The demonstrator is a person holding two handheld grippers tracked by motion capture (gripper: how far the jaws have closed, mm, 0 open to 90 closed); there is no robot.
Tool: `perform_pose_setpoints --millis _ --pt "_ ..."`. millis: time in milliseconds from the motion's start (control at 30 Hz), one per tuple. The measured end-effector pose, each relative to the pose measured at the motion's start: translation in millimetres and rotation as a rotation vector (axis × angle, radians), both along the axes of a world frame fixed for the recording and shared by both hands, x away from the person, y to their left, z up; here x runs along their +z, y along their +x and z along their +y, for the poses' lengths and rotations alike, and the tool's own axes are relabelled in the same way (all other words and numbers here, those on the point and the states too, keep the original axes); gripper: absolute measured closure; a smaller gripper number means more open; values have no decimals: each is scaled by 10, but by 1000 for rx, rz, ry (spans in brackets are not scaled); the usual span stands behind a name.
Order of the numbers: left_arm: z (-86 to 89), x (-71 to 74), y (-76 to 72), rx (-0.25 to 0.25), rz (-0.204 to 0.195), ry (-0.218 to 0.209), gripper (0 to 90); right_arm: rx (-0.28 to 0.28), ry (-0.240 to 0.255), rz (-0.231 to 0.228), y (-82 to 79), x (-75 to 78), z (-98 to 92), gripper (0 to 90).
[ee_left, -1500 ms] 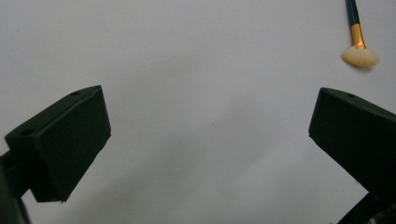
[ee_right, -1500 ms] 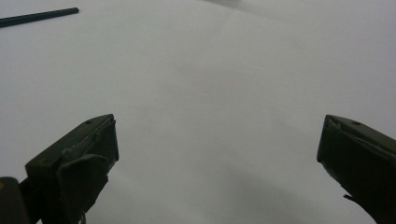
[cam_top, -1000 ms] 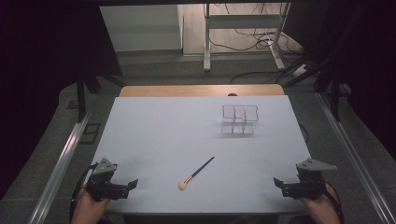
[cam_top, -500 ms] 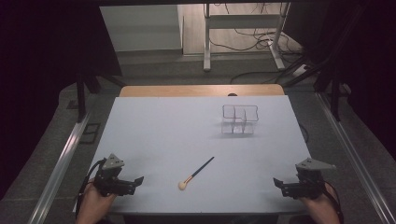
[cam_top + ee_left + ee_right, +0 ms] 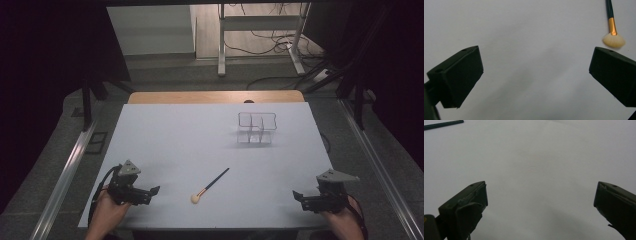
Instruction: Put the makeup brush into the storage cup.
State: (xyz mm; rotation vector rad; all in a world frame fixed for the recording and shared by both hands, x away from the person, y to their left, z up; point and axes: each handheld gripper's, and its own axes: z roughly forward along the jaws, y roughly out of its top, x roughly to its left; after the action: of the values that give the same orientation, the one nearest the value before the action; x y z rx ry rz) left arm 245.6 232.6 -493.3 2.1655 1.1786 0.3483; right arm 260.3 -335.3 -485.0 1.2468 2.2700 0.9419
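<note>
- The slim dark-handled makeup brush with a gold ferrule and pale fan bristles lies flat on the white bench, handle pointing toward 1 o'clock.
- The left tool sits at the brush's 9 o'clock, jaws spread wide, holding nothing.
- The right tool rests at 3 o'clock, well apart, wide open and empty.
- Best approach, I judge: straddle the handle crosswise, above the ferrule, and close gently.
- The clear wire-framed compartment holder stands at 1 o'clock.
</note>
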Motion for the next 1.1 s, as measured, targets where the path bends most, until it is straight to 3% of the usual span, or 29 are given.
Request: perform_pose_setpoints --millis 400,633,1100 --pt "-139 9 153 -36 35 4 0 -4 1 4 1 3 -2 0" --pt "-244 28 250 -66 43 53 0 -4 3 -1 2 3 -7 0" --pt "-394 51 377 -92 74 42 0 -8 10 6 4 -3 -6 0"
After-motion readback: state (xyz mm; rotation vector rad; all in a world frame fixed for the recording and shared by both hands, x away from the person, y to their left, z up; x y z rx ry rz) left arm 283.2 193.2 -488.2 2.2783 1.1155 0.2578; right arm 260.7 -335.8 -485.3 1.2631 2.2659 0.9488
